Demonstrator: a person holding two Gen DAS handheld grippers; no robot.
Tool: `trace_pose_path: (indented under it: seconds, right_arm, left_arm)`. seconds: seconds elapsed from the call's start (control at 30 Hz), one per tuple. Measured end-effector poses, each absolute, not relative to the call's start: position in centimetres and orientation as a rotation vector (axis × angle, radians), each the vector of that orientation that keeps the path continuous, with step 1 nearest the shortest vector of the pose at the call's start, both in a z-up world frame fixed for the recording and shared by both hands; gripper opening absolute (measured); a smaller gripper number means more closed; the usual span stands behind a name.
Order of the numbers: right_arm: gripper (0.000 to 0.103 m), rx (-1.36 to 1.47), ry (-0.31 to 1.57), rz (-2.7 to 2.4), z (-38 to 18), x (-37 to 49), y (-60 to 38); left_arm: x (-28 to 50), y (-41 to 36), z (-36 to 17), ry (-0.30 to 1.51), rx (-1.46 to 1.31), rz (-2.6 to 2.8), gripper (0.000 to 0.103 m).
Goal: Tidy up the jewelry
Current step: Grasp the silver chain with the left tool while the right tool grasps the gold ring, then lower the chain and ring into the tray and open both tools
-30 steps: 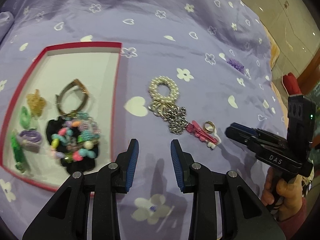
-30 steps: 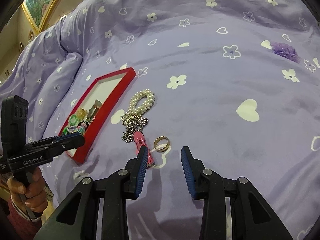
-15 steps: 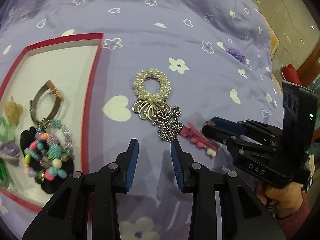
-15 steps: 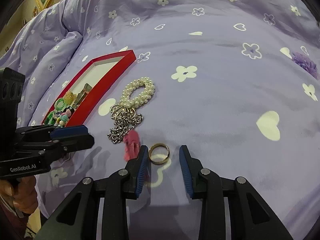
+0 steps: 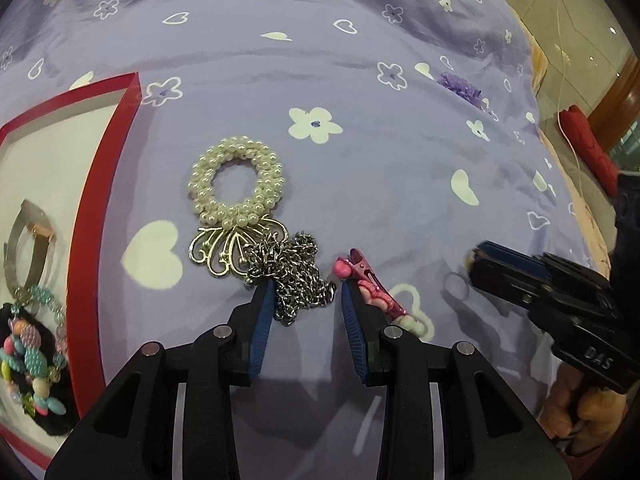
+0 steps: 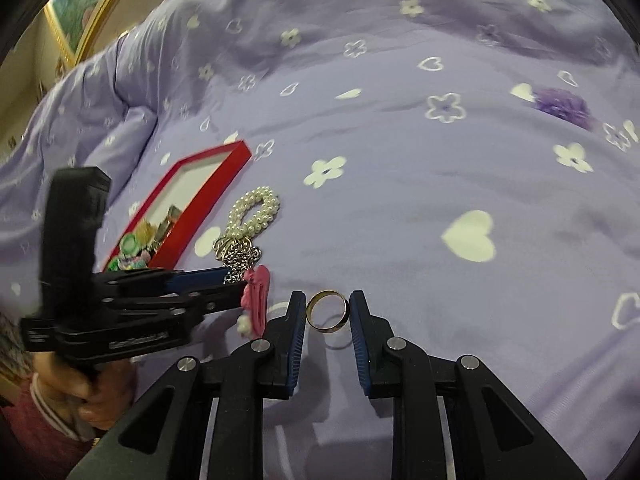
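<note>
On the purple bedspread lie a pearl scrunchie [image 5: 236, 184], a gold filigree brooch [image 5: 224, 246], a heap of silver chain [image 5: 296, 276] and a pink hair clip [image 5: 368, 280]. My left gripper [image 5: 308, 300] is open, its tips straddling the near end of the chain without pressing it. A gold ring [image 6: 328, 311] stands tilted up between the pads of my right gripper [image 6: 327, 300]. Those jaws are closing and both pads touch the ring. The left gripper [image 6: 236, 280] also shows beside the pink clip [image 6: 256, 300].
A red-rimmed tray [image 5: 100, 200] at the left holds beaded bracelets [image 5: 32, 352] and a metal bangle [image 5: 24, 240]. A purple fabric flower [image 5: 460, 86] lies far right on the bedspread. The bed's edge runs along the right.
My left gripper moved right from the tray until its tips straddle the chain. My right gripper came forward around the ring and narrowed; the ring now stands tilted up between the pads.
</note>
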State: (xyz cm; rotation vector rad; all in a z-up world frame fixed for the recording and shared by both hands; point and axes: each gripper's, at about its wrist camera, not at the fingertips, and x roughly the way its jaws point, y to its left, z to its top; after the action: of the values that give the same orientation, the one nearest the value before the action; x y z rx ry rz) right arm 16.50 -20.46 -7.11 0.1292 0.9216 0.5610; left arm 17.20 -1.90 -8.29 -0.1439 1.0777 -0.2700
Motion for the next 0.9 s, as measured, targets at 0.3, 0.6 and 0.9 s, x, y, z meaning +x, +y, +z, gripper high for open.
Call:
trace_pose_path:
  seconds: [0.3, 0.6, 0.9]
  right_arm:
    - [0.022, 0.155, 0.893, 0.566, -6.3, 15.6, -20.6]
    - [0.022, 0.134, 0.860, 0.606, -4.5, 14.5, -18.6]
    - [0.022, 0.102, 0.849, 0.661, -3.7, 13.2, -15.6]
  left_arm:
    - [16.5, -0.8, -7.8, 1.059, -0.179, -0.265, 0.013]
    - [13.1, 0.1, -5.0, 0.993, -0.194, -0.278, 0.012]
    - [10.4, 3.1, -2.3, 0.927, -0.229, -0.236, 0.012]
